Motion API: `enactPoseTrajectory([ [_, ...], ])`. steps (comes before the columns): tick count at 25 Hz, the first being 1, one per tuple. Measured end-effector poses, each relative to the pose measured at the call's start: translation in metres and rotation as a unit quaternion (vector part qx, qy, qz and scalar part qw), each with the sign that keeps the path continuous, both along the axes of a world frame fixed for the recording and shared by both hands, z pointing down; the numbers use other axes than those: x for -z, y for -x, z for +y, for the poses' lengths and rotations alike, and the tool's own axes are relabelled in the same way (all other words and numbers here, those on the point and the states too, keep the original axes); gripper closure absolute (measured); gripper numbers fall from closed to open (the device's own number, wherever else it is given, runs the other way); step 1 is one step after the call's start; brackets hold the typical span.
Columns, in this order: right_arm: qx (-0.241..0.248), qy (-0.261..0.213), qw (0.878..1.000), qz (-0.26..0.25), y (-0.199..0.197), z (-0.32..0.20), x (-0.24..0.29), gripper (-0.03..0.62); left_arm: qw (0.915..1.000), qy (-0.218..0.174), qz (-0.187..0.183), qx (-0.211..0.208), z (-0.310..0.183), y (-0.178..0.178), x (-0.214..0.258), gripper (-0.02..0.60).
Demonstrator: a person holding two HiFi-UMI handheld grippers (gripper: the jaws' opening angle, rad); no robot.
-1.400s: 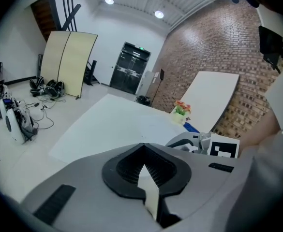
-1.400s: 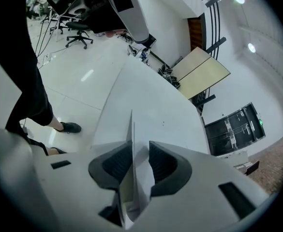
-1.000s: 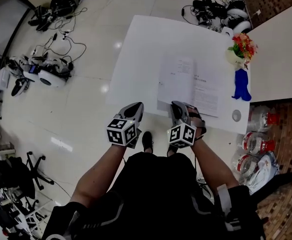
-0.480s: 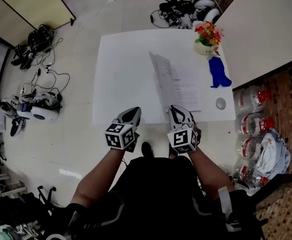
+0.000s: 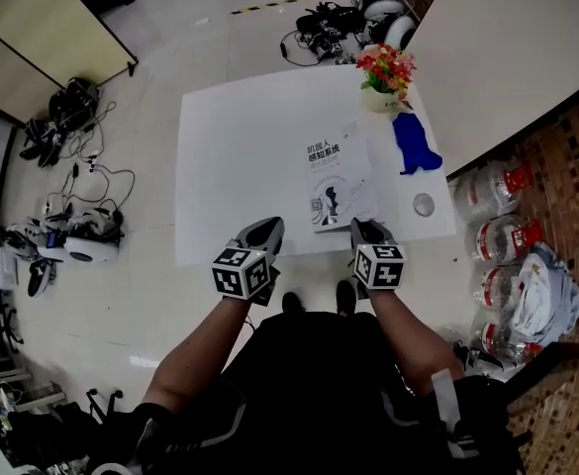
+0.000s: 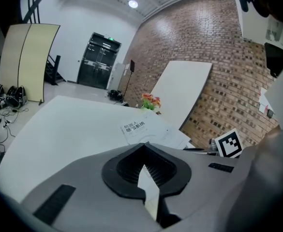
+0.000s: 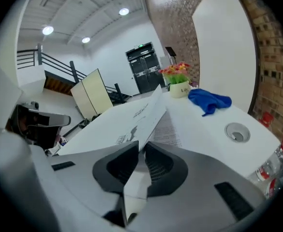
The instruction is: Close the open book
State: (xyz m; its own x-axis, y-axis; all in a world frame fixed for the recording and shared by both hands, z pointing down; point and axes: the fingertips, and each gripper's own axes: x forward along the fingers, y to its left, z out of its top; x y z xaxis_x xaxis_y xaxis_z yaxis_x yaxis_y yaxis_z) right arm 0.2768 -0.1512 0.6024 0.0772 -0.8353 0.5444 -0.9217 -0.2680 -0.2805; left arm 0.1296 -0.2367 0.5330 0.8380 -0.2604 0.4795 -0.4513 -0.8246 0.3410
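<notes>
The book lies on the white table toward its right side, its cover with dark print facing up. My right gripper is at the book's near edge, shut on the cover's near corner. In the right gripper view the cover runs out from between the jaws of the right gripper and slopes a little above the printed pages. My left gripper hovers at the table's near edge, left of the book, shut on nothing. Beyond the left gripper, the book shows ahead and to the right.
A pot of flowers, a blue cloth and a small round lid sit along the table's right edge. Big water bottles stand on the floor at the right. Cables and gear lie on the floor at the left.
The book lay open flat; its left half rose upright and has now swung over to the right onto the pages. My right gripper moved right with it and rolled.
</notes>
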Motion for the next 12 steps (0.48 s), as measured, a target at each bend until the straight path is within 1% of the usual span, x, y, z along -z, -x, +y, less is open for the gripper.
enactPoseTrajectory([
  [2,-0.01,0.006,1.0,-0.02,-0.007,0.003,-0.007,0.583,1.0,-0.002,-0.001,-0.002,0.001,-0.004,0.001,0.588],
  [6,-0.02,0.007,0.999,-0.038,-0.016,0.008,-0.008,0.58,1.0,-0.001,-0.004,-0.004,0.0,-0.007,0.001,0.588],
  [9,-0.03,0.009,0.998,-0.045,-0.024,0.014,-0.008,0.562,1.0,-0.001,-0.006,-0.007,0.001,-0.012,-0.001,0.588],
  [12,-0.057,0.019,0.997,-0.04,-0.041,0.028,-0.01,0.562,0.9999,-0.002,-0.002,-0.012,0.004,-0.019,0.001,0.588],
])
